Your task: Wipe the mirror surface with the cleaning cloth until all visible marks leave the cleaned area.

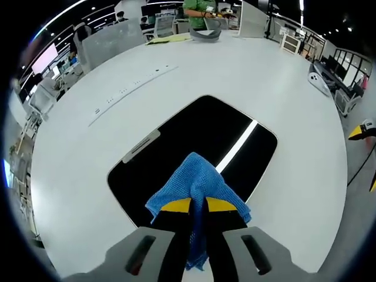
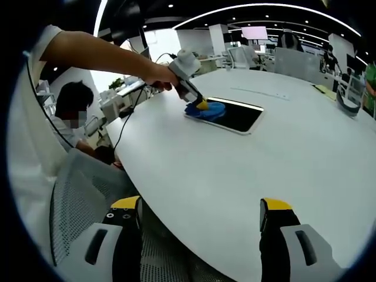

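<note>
On the white table, one mirror lies flat, dark glass with a single bright light-strip reflection across it. One blue cleaning cloth is clamped between the jaws of my left gripper, bunched over the yellow tips and pressed on the mirror's near part. From the right gripper view: left gripper with cloth sits on the mirror's left end. My right gripper hangs wide and holds nothing, well apart from the mirror, over the table's near edge, one grey mesh chair below. Two people are seated nearby.
</note>
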A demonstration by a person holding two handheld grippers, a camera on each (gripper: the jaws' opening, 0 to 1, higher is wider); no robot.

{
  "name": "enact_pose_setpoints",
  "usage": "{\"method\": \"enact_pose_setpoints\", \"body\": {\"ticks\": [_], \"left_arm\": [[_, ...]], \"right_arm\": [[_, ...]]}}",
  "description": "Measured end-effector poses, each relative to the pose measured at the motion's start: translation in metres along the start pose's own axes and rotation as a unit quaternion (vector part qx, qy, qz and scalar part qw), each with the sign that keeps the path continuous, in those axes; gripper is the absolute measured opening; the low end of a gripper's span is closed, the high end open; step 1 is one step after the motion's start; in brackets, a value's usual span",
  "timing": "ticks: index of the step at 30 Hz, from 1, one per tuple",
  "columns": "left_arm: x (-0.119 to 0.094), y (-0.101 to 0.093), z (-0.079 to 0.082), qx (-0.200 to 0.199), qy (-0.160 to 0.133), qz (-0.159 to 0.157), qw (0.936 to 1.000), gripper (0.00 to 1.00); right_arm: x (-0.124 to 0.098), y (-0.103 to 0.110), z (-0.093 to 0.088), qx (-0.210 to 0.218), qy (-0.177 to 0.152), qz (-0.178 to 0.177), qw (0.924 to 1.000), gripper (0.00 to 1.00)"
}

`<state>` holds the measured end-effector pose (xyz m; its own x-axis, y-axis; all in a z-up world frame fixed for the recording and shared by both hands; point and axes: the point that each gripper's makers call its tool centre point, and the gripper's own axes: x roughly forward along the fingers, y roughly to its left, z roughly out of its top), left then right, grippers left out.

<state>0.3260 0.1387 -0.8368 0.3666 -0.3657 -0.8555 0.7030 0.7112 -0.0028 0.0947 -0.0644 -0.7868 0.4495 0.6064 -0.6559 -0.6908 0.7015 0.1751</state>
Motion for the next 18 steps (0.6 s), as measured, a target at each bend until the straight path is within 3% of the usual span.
{"method": "enact_pose_setpoints", "body": {"ticks": [18], "left_arm": [[-0.0023, 0.0061, -0.0030, 0.002, -0.002, 0.002, 1.0000, 0.06]], "right_arm": [[0.0007, -0.0009, 0.0009, -0.006, 0.006, 0.000, 1.0000, 0.81]]}}
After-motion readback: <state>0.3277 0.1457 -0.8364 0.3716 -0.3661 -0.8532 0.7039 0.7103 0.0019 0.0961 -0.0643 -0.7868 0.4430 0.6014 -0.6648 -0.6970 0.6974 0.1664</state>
